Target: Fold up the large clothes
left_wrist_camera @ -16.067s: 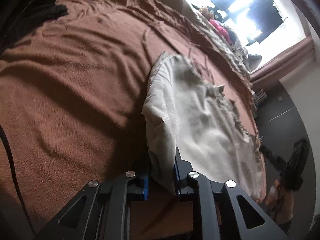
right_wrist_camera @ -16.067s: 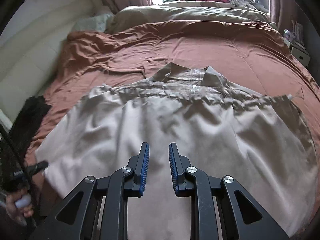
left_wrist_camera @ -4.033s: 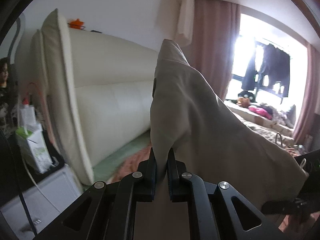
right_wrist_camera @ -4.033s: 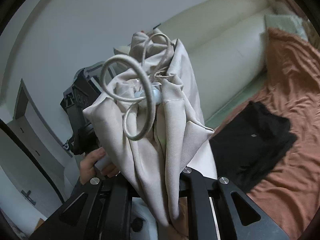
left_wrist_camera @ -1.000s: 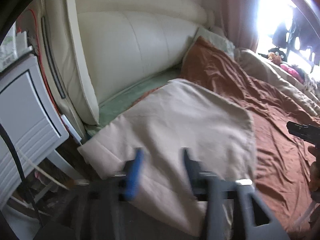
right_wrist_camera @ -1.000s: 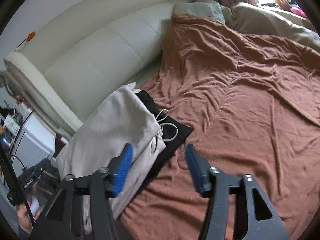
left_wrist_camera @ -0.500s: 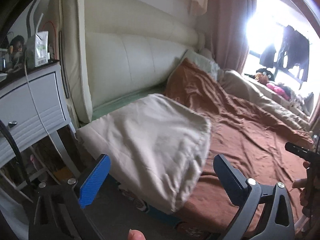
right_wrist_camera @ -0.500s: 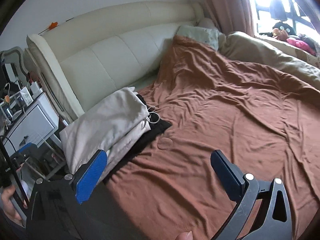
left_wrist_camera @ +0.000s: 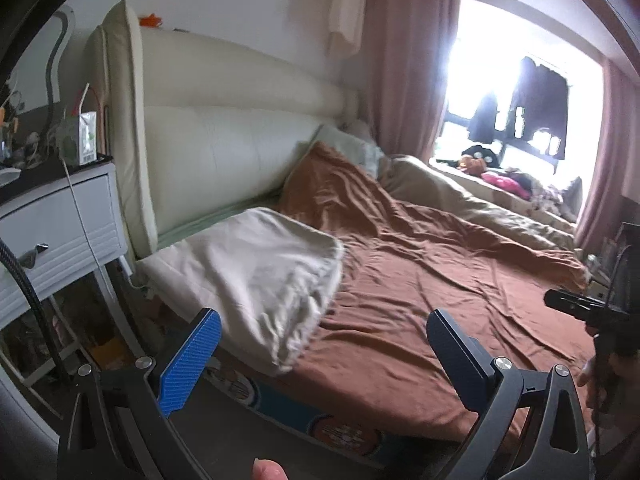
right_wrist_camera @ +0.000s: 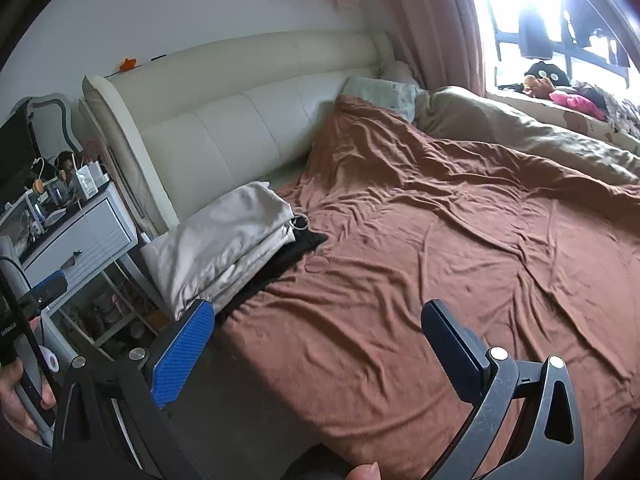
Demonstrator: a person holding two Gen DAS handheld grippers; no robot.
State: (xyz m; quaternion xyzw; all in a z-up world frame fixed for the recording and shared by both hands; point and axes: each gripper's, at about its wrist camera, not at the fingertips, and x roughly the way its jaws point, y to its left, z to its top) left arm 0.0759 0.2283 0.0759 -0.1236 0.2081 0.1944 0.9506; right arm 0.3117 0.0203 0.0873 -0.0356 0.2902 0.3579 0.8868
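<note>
The folded beige garment (left_wrist_camera: 256, 276) (right_wrist_camera: 224, 240) lies at the bed's near corner by the headboard, on top of a folded black garment (right_wrist_camera: 296, 250). A white drawstring loop (right_wrist_camera: 300, 222) hangs from its edge. My left gripper (left_wrist_camera: 320, 352) is open and empty, drawn back from the beige pile, which shows beyond its left finger. My right gripper (right_wrist_camera: 316, 340) is open too, with nothing between its fingers, hovering over the near edge of the brown bedspread (right_wrist_camera: 460, 248). The beige pile sits up and to the left of it.
A cream padded headboard (left_wrist_camera: 224, 152) runs behind the pile. A white nightstand (left_wrist_camera: 60, 216) with clutter and a carton stands left of the bed. A tan duvet (right_wrist_camera: 520, 136), pillows and a bright window with curtains lie at the far side. A hand (right_wrist_camera: 20, 396) holds the other gripper's handle.
Both grippers have opened wide and let go of the beige garment. They have pulled back from the pile and risen, so more of the bed and room shows.
</note>
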